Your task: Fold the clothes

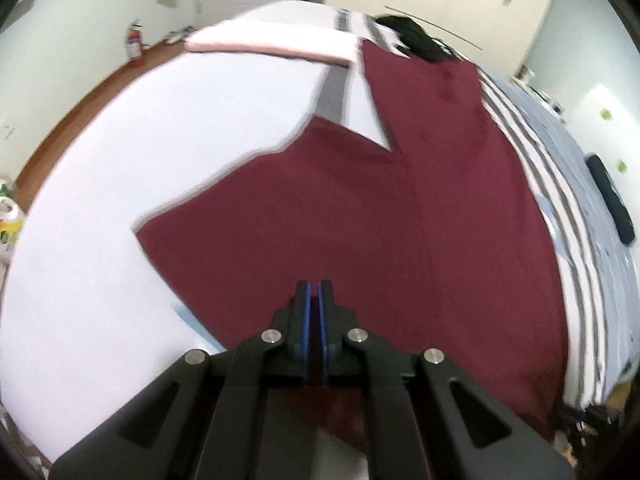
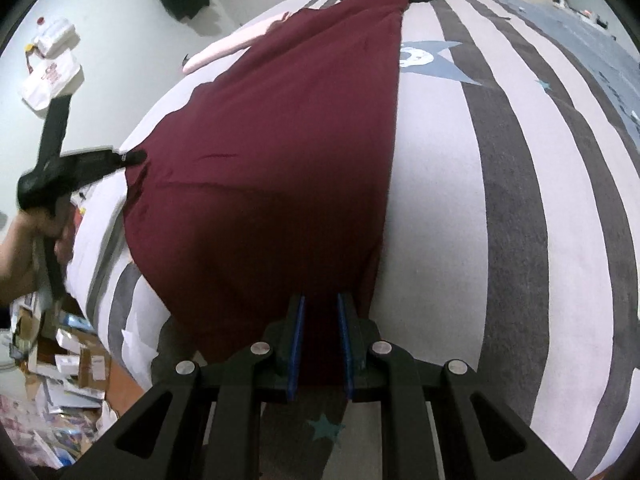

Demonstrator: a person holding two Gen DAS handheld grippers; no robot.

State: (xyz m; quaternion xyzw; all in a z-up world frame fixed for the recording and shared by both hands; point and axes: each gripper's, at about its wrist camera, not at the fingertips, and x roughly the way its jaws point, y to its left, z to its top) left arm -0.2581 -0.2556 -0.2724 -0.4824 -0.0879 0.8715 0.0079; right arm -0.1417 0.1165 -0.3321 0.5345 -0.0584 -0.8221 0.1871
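Note:
A maroon garment (image 1: 360, 220) lies spread over the bed, one sleeve pointing left and its long body running to the far end. My left gripper (image 1: 314, 285) is shut, with a thin fold of the maroon cloth pinched between its blue pads. In the right wrist view the same garment (image 2: 260, 160) hangs stretched between both grippers. My right gripper (image 2: 320, 298) is shut on a bunched edge of it near the bed's front. The left gripper (image 2: 134, 157) grips the garment's left edge, with a hand (image 2: 24, 248) on its handle.
A grey-and-white striped blanket (image 2: 512, 200) covers the bed right of the garment; a white sheet (image 1: 120, 200) lies to its left. A pink folded cloth (image 1: 272, 42) and a black garment (image 1: 412, 36) rest at the far end. Boxes and papers (image 2: 60, 368) litter the floor.

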